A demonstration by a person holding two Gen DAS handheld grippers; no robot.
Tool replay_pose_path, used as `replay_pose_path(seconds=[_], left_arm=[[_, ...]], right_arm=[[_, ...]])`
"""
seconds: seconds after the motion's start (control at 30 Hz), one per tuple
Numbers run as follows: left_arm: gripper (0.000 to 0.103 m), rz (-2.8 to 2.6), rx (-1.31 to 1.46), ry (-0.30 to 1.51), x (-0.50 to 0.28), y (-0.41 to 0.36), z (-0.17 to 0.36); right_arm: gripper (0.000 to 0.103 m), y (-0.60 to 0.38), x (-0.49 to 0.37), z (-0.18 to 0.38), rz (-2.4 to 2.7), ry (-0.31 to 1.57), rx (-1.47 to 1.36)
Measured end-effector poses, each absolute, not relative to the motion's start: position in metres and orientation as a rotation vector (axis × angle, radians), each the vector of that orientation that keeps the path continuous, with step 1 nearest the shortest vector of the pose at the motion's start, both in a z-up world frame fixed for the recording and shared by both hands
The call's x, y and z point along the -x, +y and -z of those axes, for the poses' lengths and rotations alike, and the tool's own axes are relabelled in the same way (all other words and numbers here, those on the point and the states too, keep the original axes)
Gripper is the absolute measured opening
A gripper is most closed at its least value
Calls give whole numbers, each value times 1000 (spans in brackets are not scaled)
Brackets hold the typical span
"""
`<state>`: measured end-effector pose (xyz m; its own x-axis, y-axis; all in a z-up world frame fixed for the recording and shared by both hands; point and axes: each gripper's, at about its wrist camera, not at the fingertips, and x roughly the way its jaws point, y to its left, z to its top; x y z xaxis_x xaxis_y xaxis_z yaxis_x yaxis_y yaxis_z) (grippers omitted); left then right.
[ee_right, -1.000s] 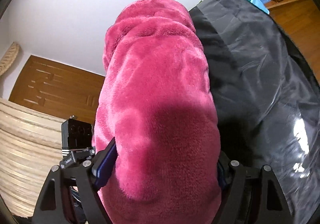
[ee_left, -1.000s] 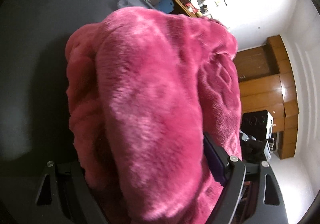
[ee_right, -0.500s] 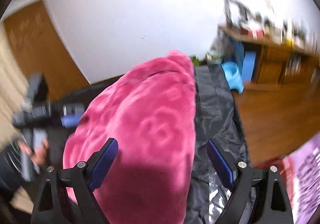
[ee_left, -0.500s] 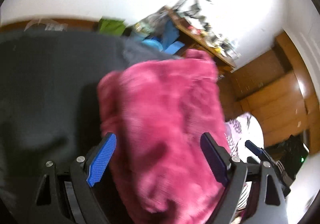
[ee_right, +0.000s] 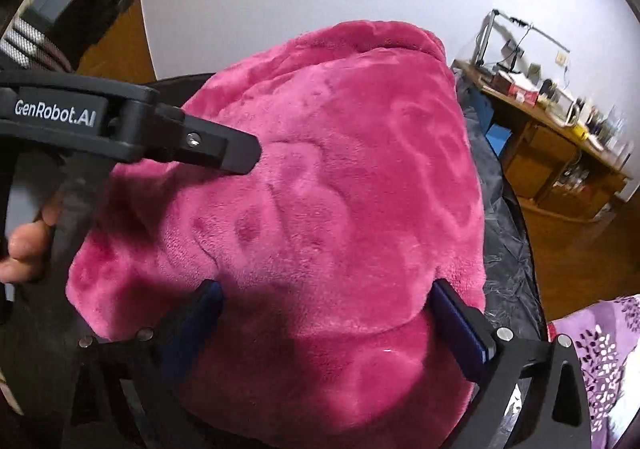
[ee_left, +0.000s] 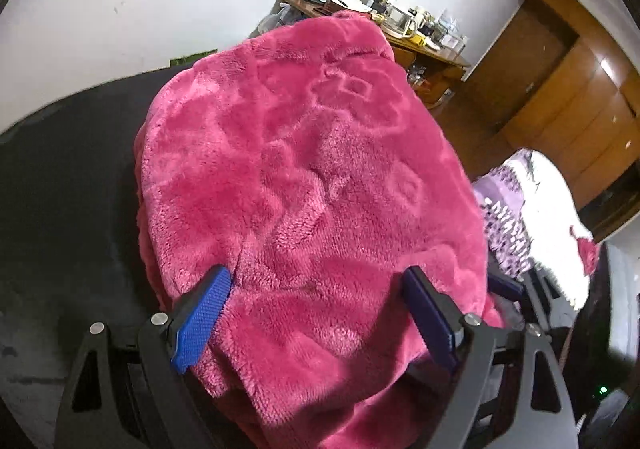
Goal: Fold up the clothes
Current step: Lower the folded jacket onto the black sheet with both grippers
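Both your claws sit wide around the pink fleece bundle on the dark cover.

Your left gripper (ee_left: 316,313): jaws spread, blue ribbed pads (ee_left: 202,323) flank the folded magenta plush fleece garment (ee_left: 312,177), which bulges between them; can't tell if the pads actually press it. Your right gripper (ee_right: 328,325): jaws opening, same garment (ee_right: 340,209) between them, pads at its flanks, no clear squeeze. From the right claw, your left gripper's black finger (ee_right: 208,149) lies on the fleece up-left, your hand (ee_right: 28,245) behind it. Garment lies on the black plastic-sheet table cover (ee_right: 508,269). Beyond, up-right: cluttered wooden desk (ee_right: 560,145). Far right: purple floral fabric (ee_right: 600,353).
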<state>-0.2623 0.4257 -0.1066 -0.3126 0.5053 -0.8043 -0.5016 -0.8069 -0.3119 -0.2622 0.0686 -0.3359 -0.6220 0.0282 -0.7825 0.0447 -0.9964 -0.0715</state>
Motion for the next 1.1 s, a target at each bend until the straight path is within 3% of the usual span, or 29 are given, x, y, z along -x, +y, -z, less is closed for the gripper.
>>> replay_pose_path(seconds=[0.3, 0.53, 0.73, 1.1], left_arm=[[90, -2161, 1315, 15, 265, 424, 110], [91, -2219, 1358, 107, 228, 402, 79], [92, -2266, 1274, 193, 187, 396, 65], [94, -2217, 1283, 157, 154, 382, 63]], right_arm=[[103, 77, 264, 331, 2822, 85, -1368], [103, 101, 223, 316, 2859, -258, -1495], [103, 79, 181, 317, 2860, -404, -1633], [103, 49, 159, 291, 2936, -315, -1631]])
